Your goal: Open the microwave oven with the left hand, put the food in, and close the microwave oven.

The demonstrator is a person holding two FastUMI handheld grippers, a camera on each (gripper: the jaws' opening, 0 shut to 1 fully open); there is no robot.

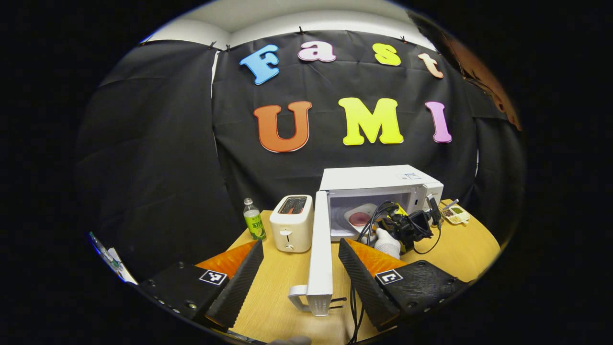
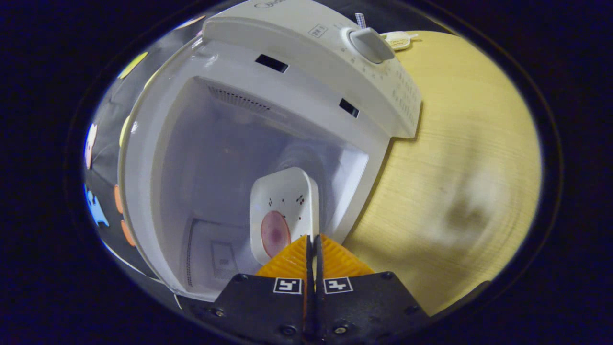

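White square plate [image 2: 285,206] clamped by right hand-held gripper [image 2: 313,242] inside boxy microwave [image 2: 306,62]; left hand-held gripper [image 1: 300,254] spread apart.

Ahead of the left gripper [image 1: 300,268], the microwave door [image 1: 321,254] is standing open, its edge lying between the fingers. Beyond it the toaster [image 1: 291,223] is sitting left, bottle [image 1: 254,219] farther left, microwave [image 1: 378,191] right; the plate [image 2: 282,211] is resting inside, just before the right gripper [image 2: 312,249]

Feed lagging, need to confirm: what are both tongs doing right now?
Left tongs: open, holding nothing, behind the open microwave door.
Right tongs: closed on the rim of the plate, inside the microwave.
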